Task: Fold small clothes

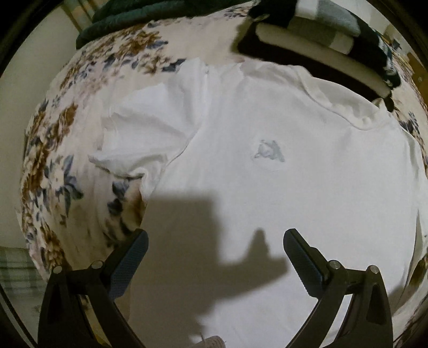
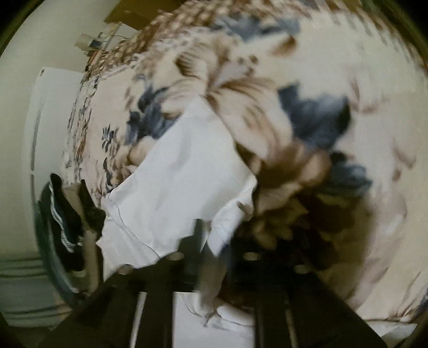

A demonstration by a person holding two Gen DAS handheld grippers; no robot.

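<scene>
One white T-shirt (image 1: 267, 166) lies spread on a floral bedspread (image 1: 61, 150), directly ahead of and beneath the left gripper (image 1: 215, 242). That gripper hangs above the shirt body with its two fingers (image 1: 131, 257) wide apart and nothing between them; its shadow falls on the fabric just ahead of the fingertips. One small grey-blue logo (image 1: 268, 151) sits on the chest, further ahead and slightly right of the gripper. One sleeve (image 1: 139, 128) spreads ahead-left, rumpled at its hem, and the ribbed collar (image 1: 345, 99) curves ahead-right. Beyond the collar, at the far edge of the bed, one stack of folded clothes (image 1: 329, 34), dark and pale layers, counted loosely because the layers merge. One dark green quilted item (image 1: 117, 18) lies far ahead-left. The right wrist view is heavily motion-blurred. The right gripper (image 2: 214, 241) shows its two dark fingers drawn close together, with a fold of the white shirt (image 2: 176, 182) caught between them near the tips; cloth bunches up around the fingers and trails below them. Ahead and to the right of this gripper the bedspread (image 2: 307, 80) shows large brown and blue flowers. To its left, one dark garment with white stripes (image 2: 64, 222), edge of the pile.
</scene>
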